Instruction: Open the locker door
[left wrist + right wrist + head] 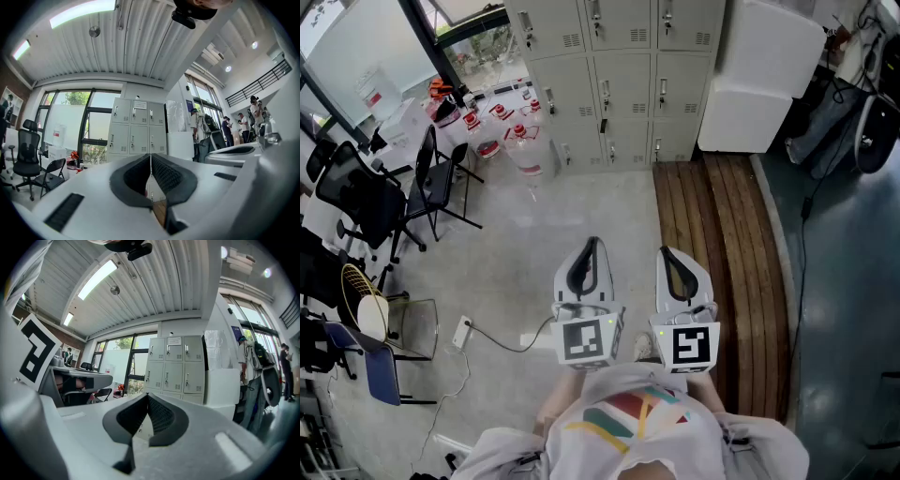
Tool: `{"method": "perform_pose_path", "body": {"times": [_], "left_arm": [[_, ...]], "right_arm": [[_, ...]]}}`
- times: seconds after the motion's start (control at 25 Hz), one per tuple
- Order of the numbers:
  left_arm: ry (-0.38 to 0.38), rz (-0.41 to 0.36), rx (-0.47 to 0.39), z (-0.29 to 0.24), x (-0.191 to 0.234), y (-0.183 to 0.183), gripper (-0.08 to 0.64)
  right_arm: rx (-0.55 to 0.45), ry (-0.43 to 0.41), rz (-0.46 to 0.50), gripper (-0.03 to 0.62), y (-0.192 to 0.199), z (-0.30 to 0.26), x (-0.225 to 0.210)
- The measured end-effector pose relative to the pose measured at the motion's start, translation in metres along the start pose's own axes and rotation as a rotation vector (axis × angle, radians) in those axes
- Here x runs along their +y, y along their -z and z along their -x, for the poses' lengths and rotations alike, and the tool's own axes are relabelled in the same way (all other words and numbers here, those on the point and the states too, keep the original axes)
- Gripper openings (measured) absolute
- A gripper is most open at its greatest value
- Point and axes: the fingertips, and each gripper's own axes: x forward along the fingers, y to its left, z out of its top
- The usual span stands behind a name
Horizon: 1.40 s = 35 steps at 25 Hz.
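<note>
A grey bank of lockers stands at the far wall, three columns wide, every door closed; it also shows in the left gripper view and the right gripper view. My left gripper and right gripper are held side by side in front of my body, well short of the lockers, pointing level toward them. Both are shut with nothing between the jaws; the tips meet in the left gripper view and in the right gripper view.
A wooden slatted platform runs from the lockers toward me on the right. White foam blocks stand right of the lockers. Black chairs and water jugs sit left. A power strip and cable lie on the floor. People stand far right.
</note>
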Motion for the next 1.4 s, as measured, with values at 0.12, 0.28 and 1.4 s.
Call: {"method": "perform_pose_path", "body": {"times": [0.12, 0.28, 1.4], "left_arm": [[-0.006, 0.005, -0.002, -0.007, 0.007, -0.006, 0.020], [-0.035, 0.018, 0.003, -0.012, 0.013, -0.004, 0.020], [-0.064, -0.015, -0.056, -0.067, -0.007, -0.010, 0.018]], "right_arm": [[-0.002, -0.004, -0.001, 0.005, -0.001, -0.005, 0.000], [-0.008, -0.016, 0.004, 0.005, -0.001, -0.012, -0.003], [-0.087, -0.006, -0.070, 0.005, 0.008, -0.029, -0.067]]}}
